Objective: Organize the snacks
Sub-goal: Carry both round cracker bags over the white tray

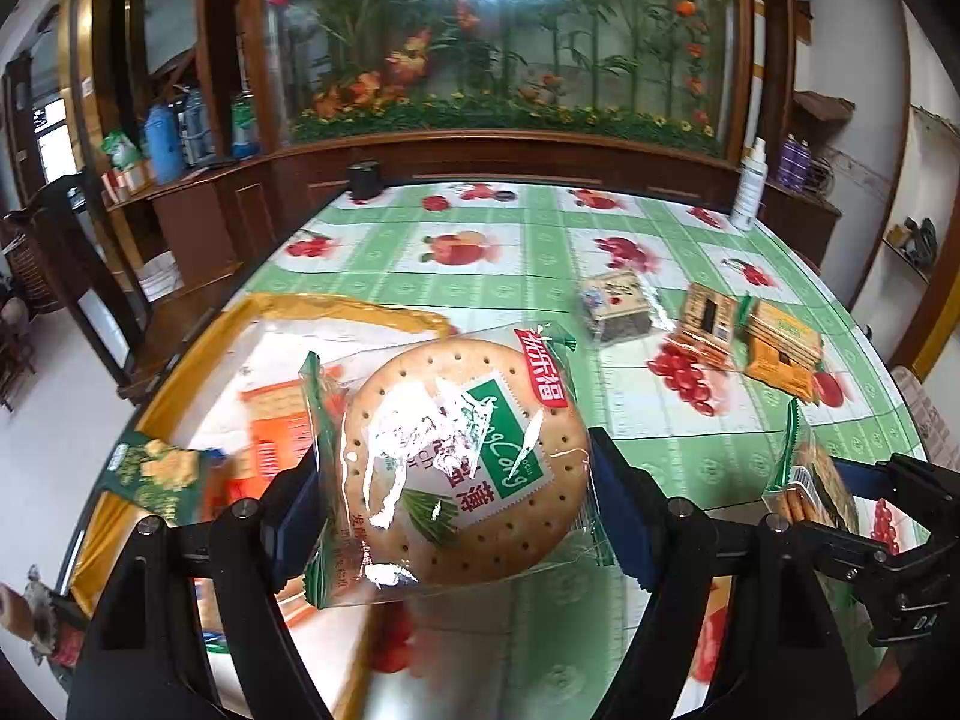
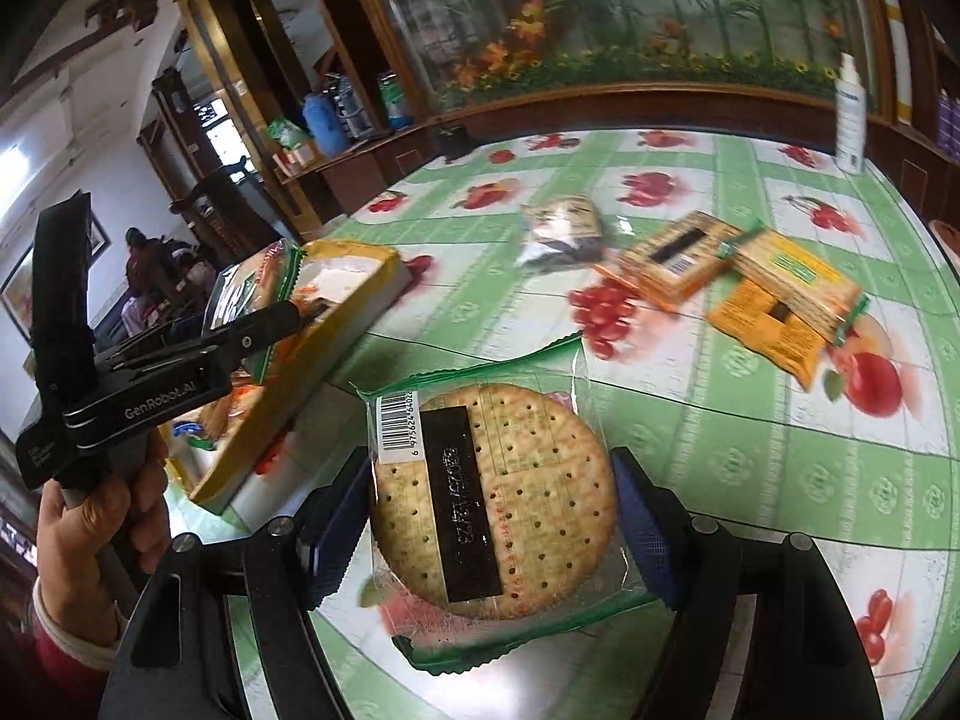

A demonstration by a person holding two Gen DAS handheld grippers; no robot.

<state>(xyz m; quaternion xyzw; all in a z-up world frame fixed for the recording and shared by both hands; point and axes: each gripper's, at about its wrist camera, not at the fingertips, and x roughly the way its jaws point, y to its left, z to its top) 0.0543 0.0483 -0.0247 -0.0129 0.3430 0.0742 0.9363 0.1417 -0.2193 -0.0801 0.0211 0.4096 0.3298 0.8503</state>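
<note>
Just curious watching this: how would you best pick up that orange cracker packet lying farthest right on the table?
Grip the orange cracker packet across its two long sides, coming straight down from above. It lies flat on the tablecloth, a thin rectangular slab, so its narrow width probably fits between the fingers; its left end touches a neighbouring packet.

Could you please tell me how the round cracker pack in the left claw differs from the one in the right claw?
The left claw holds its round cracker pack printed label up, above the yellow box. The right claw holds its round cracker pack barcode side up, over the fruit-print tablecloth. Both are clear-wrapped, green-edged and gripped at the sides.
</note>
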